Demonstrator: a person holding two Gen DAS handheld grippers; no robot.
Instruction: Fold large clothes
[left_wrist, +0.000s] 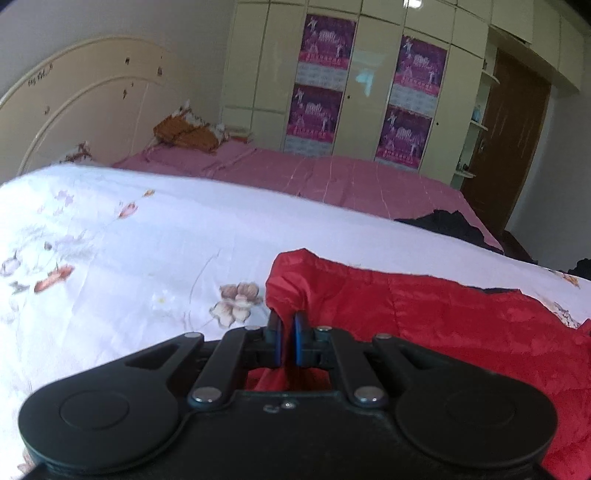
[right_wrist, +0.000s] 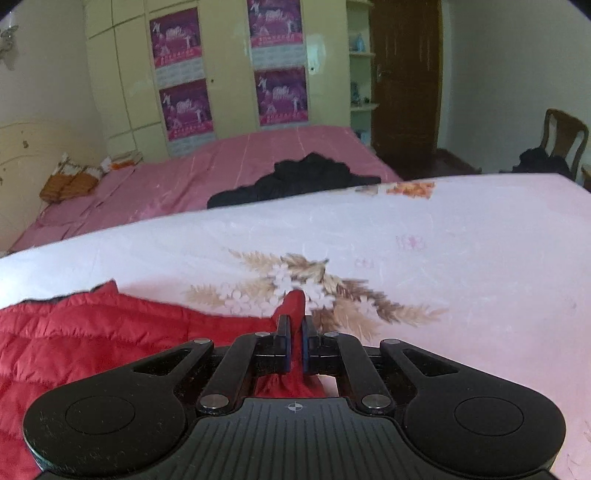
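— Where's the red quilted jacket (left_wrist: 461, 332) lying?

— On the bed, spread over the white floral quilt (left_wrist: 129, 240), on the near side. It runs between the two grippers: it fills the right part of the left wrist view and the left part of the right wrist view.

— Why is it held at two points?

— My guess is that a large padded garment sags and bunches if lifted by one point, so each gripper takes an edge or corner to keep the span fairly taut for a fold. The left gripper (left_wrist: 286, 332) has its blue pads pressed together on a bunched fold of red fabric. The right gripper (right_wrist: 294, 332) is likewise pinching a peak of red cloth that pokes up beyond its fingertips.

— Which part of the jacket is pinched, hem or shoulder?

— I can't tell; the fabric is crumpled right at the pads in both views.

— And the pose of the grippers?

— Both are low, close over the quilt, pointing forward across the bed toward the pink bedspread (right_wrist: 184, 177) and the wardrobe (left_wrist: 369, 92). The horizon tilts in both views, so each seems slightly rolled. A dark garment (right_wrist: 295, 177) lies well apart, on the pink side.
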